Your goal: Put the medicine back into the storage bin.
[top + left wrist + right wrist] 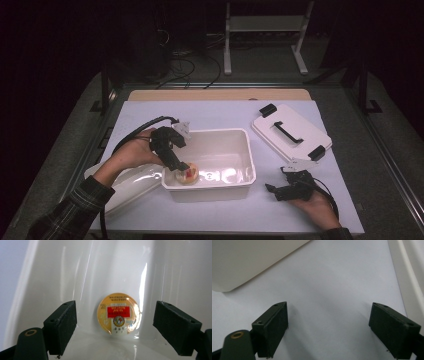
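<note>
Left gripper: jaws spread wide inside the white tub, gripping nothing.
Round packet: on the tub floor between the jaws; perhaps a wrapped snack.
Right gripper: agape, empty, over the table.

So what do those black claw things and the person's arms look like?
Each gripper, left and right, is black, with two flat rectangular padded jaws, a grey three-cornered plate on top and a black cable trailing back. A brass-coloured ring sits near one jaw. The left arm wears a dark plaid sleeve.
</note>
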A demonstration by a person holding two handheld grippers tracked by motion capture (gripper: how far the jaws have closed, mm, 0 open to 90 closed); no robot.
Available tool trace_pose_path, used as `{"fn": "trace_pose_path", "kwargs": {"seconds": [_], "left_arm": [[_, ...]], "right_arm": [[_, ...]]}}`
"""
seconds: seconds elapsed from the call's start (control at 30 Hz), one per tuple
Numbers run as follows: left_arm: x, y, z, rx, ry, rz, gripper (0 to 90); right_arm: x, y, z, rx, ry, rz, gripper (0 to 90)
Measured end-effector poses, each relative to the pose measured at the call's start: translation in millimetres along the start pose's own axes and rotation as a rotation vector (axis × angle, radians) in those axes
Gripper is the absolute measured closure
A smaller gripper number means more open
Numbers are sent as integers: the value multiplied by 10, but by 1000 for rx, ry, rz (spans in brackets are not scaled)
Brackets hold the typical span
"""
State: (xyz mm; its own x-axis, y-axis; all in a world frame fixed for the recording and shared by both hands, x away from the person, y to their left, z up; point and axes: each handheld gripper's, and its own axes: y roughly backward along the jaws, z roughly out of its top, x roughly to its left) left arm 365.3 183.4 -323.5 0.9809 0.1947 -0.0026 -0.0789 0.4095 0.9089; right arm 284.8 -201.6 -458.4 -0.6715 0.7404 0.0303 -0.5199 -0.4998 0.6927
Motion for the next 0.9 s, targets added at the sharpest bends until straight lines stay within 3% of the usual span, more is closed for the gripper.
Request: {"fn": "trace_pose_path", "kwargs": {"seconds": [0.4,0.9], "left_arm": [[-27,437,-84,-64,22,46,189],[31,785,-576,-99,149,89,271]], "right_arm": [[-2,0,0,0,1,0,150],[-3,-1,0,1,3,0,150]]}}
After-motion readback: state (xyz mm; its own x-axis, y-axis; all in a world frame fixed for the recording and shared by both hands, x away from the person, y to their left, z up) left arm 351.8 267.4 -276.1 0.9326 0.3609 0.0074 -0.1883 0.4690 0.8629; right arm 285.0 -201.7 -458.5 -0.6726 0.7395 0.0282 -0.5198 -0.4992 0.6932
